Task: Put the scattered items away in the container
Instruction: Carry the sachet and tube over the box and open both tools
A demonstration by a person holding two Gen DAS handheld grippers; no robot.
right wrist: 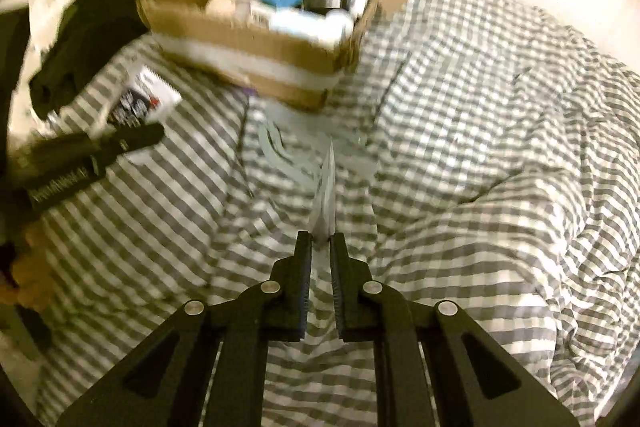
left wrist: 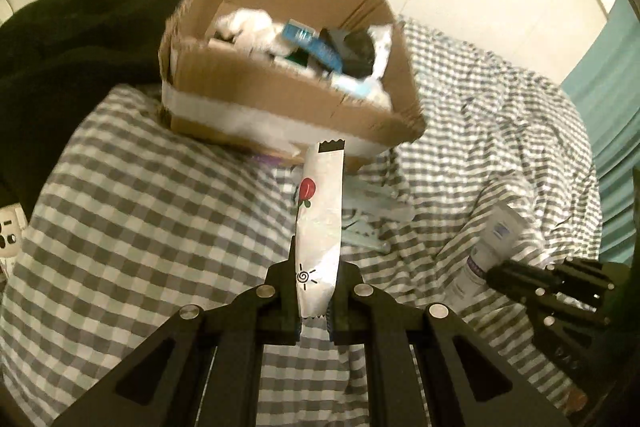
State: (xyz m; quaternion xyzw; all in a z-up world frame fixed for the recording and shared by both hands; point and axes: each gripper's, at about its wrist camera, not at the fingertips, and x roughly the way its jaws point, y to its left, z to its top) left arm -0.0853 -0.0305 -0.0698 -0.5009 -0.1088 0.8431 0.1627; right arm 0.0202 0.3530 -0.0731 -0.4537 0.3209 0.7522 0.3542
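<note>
**Inspector:** The left claw (left wrist: 314,303) was pinching a long white sachet (left wrist: 320,223), held upright above the bed (left wrist: 132,211). The cardboard box (left wrist: 280,95), already part-filled, sat at twelve o'clock beyond it.

**Clerk:** And the right claw (right wrist: 320,247)?

**Inspector:** Pressed on a thin pale tube (right wrist: 325,195), seen edge-on; the box lay at eleven o'clock. Pale strips (right wrist: 280,155) remained loose on the bed.

**Clerk:** The step?

**Inspector:** Carrying, in my judgement. Next, each claw must clear the box's near wall before letting go.
</note>
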